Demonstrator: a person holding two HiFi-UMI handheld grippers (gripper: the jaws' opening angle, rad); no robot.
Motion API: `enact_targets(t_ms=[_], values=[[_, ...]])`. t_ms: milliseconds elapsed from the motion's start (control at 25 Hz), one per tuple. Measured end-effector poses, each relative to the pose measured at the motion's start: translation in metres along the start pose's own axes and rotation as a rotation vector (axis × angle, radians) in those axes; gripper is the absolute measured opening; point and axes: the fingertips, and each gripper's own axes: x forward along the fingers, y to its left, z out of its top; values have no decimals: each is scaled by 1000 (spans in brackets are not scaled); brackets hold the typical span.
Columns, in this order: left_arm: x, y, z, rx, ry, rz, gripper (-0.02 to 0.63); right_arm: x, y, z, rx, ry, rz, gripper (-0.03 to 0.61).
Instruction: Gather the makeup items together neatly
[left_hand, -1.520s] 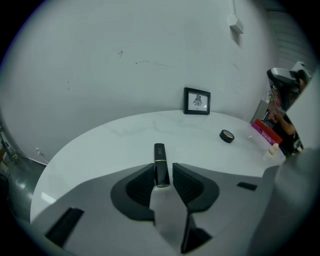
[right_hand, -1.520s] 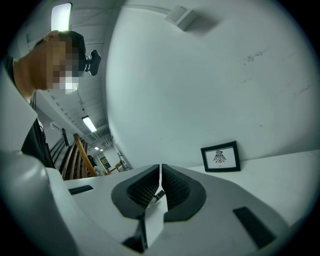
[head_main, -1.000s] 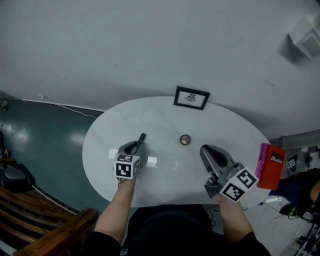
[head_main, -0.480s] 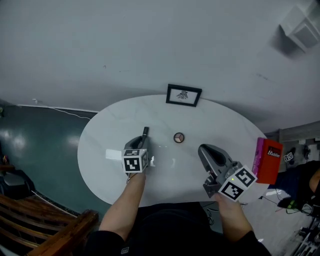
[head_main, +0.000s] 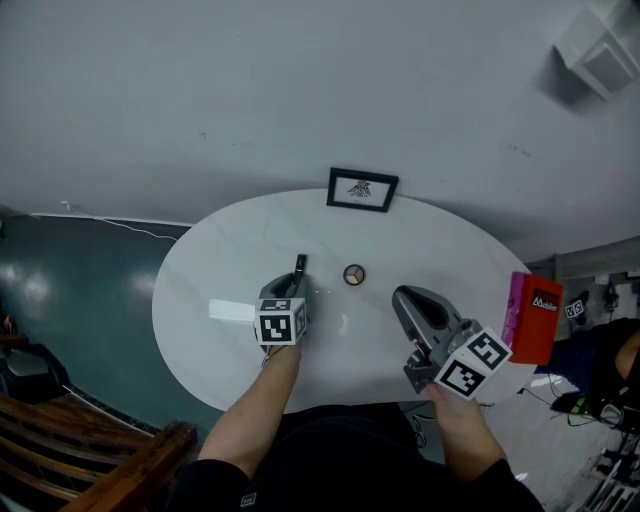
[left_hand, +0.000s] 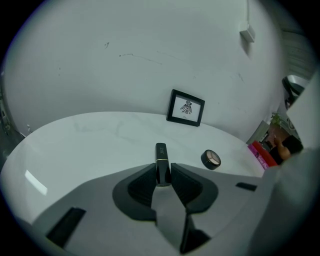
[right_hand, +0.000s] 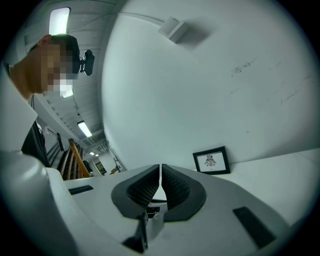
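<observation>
The left gripper (left_hand: 162, 175) clamps the near end of the lipstick (left_hand: 161, 156), jaws narrowed onto its black body, with the tube pointing ahead over the table (left_hand: 75, 145). Gripping the base probably leaves the far end free to be set beside the compact (left_hand: 210, 159), which lies near, ahead and to the right, apart from the tube. The right gripper (right_hand: 160, 172) is closed and empty, held clear at the table's right side, likely to avoid obstructing placement.
</observation>
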Motion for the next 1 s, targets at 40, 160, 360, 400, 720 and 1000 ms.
enact_targets(t_ms=[40,160,360,400,720,1000], values=[[1,-2,-1,6,4,-6,98,0,0,0,-1,1,1,37],[5,-5,-6,25,35,-16,135,2,1,0,0,5,5,37],[1,-6,-7,44,40,-9,167,5,6,-1,-5,9,19,37],[0,-7,-5,49,33,-14,167,5,6,0,-6,10,20,37],[-6,-12,-6,40,14,-63,92,10,10,-3,-12,19,35,37],[-9,-13,-13,46,23,-56,98,19,2,-16,-70,64,41,38]])
